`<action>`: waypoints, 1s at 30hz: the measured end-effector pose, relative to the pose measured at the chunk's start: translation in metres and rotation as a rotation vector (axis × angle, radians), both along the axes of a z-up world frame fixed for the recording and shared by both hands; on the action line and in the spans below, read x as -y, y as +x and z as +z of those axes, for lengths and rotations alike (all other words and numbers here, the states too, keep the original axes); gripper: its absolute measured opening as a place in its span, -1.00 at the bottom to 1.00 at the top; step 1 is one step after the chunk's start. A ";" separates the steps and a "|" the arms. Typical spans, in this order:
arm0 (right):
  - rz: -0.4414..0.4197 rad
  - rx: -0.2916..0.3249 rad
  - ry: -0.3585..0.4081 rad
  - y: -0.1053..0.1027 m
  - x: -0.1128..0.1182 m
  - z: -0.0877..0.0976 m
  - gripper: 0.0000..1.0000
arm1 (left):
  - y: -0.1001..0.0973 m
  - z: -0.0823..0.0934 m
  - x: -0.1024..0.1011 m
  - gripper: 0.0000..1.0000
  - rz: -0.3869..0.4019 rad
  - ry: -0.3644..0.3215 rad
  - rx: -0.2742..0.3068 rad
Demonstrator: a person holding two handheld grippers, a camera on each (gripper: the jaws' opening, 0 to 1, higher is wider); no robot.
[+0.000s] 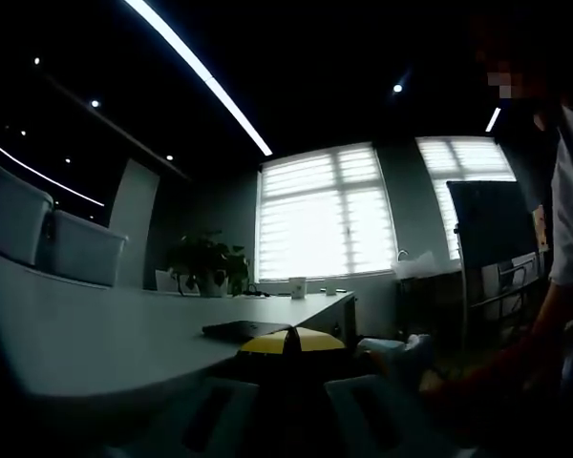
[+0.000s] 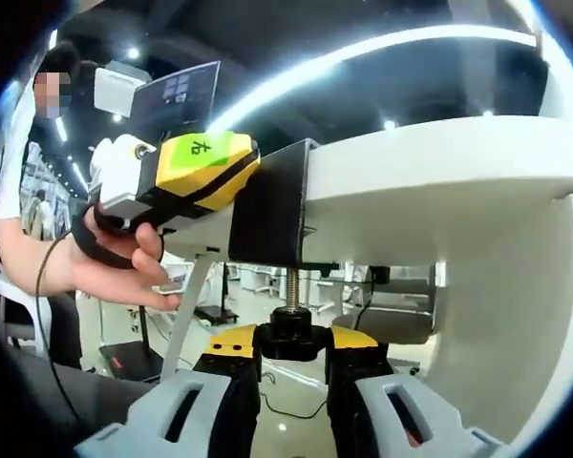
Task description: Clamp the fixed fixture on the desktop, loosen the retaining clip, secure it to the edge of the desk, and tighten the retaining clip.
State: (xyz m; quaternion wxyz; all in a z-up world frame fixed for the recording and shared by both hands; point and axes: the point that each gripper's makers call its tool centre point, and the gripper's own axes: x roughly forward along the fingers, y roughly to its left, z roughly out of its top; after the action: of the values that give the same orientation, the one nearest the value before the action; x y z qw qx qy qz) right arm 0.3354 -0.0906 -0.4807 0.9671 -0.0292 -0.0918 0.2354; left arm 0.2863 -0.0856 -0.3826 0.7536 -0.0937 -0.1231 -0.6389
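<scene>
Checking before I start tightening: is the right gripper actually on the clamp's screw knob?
Touching. In the right gripper view, the right gripper has its jaws closed against both sides of the black screw knob under the desk edge.

— What is the room like?
— Dim. Long ceiling light strips (image 1: 199, 76) and small spotlights (image 1: 397, 88) run above a pale desk (image 1: 95, 334).
— Windows?
— Two bright shuttered windows (image 1: 325, 212) in the far wall, a potted plant (image 1: 210, 262) and a white cup (image 1: 297, 286) before them.
— Seating?
— Pale chair backs (image 1: 48, 239) along the desk's left side.
</scene>
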 end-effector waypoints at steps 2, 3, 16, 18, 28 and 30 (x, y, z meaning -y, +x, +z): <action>-0.034 -0.006 0.011 0.000 0.002 -0.003 -0.49 | 0.000 0.000 0.000 -0.98 0.000 0.000 0.001; -0.074 -0.013 0.000 0.000 0.005 -0.006 -0.46 | 0.000 0.000 0.000 -0.98 0.000 -0.001 0.001; -0.551 -0.021 0.005 -0.035 0.016 -0.018 -0.13 | 0.000 0.000 -0.001 -0.98 0.000 -0.002 0.000; -0.567 -0.011 0.009 -0.028 0.014 -0.015 -0.13 | 0.000 0.000 -0.001 -0.98 0.001 0.000 -0.001; -0.667 0.050 0.015 -0.003 0.014 0.013 -0.17 | 0.000 0.000 -0.001 -0.98 0.001 0.000 0.005; -0.670 0.042 0.013 0.002 0.014 0.011 -0.19 | 0.000 0.000 -0.001 -0.98 0.001 0.000 0.004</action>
State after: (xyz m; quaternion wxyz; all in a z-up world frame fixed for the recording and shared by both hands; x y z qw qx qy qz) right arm 0.3376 -0.1044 -0.4696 0.9888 -0.0562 -0.0986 -0.0968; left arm 0.2862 -0.0843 -0.3827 0.7536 -0.0925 -0.1246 -0.6388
